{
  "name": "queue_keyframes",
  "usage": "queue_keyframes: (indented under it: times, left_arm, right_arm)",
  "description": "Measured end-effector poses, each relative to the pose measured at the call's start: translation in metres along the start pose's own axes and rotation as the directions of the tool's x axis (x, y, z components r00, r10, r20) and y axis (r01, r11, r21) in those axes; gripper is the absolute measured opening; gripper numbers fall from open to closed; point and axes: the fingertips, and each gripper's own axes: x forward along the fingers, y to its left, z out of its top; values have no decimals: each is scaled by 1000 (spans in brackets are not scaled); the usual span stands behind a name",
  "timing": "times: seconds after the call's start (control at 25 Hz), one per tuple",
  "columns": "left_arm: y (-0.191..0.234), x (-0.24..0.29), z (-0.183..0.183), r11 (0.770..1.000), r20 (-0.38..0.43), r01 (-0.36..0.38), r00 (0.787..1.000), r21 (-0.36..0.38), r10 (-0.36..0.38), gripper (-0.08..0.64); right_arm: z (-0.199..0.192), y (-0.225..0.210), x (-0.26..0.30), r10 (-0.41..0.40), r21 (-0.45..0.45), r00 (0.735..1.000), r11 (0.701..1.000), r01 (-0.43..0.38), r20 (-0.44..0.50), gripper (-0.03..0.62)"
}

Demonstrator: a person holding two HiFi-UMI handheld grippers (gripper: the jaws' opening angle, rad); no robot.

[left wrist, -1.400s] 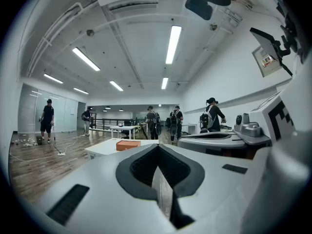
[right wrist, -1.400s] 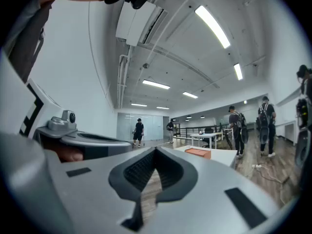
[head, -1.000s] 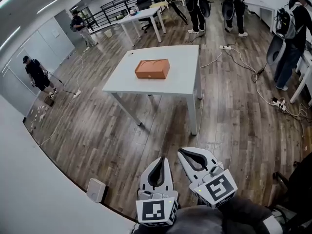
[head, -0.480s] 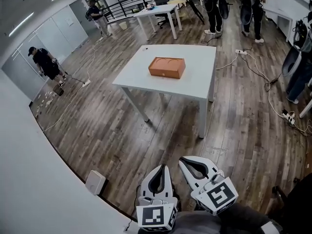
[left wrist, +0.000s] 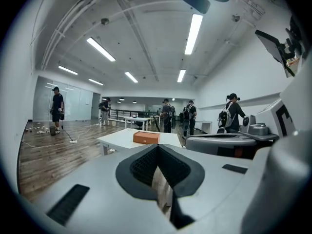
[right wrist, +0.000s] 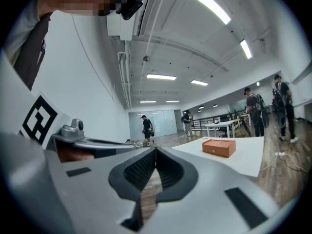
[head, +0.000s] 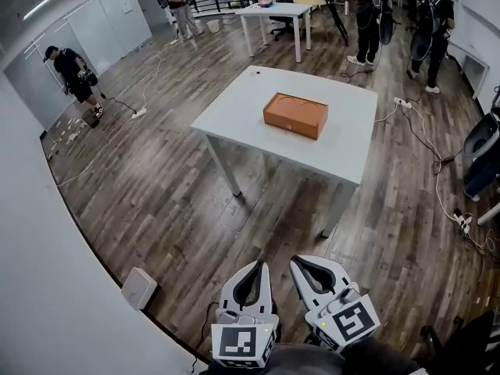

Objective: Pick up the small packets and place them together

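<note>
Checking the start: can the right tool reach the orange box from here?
Probably not: the right tool, shut, is near the person, with floor between it and the table bearing the box. The way there looks free.

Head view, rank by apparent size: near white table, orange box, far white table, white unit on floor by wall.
1. near white table
2. orange box, far white table: look alike; the table's distance makes it unsure
3. white unit on floor
</note>
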Motion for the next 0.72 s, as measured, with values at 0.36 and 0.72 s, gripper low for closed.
queue_keyframes:
  times: [0.36,0.72]
  left_arm:
    - [101,51,21,999,14,-5,1000,-35,6,-3]
    - [140,68,24,997,14,63,998,-49,-62,-3]
  right_arm:
    - [7,-4,103,-18,-10,999,1000,17,-39,6]
    - [13,7,163,-39,-26,998,999,37,-51,6]
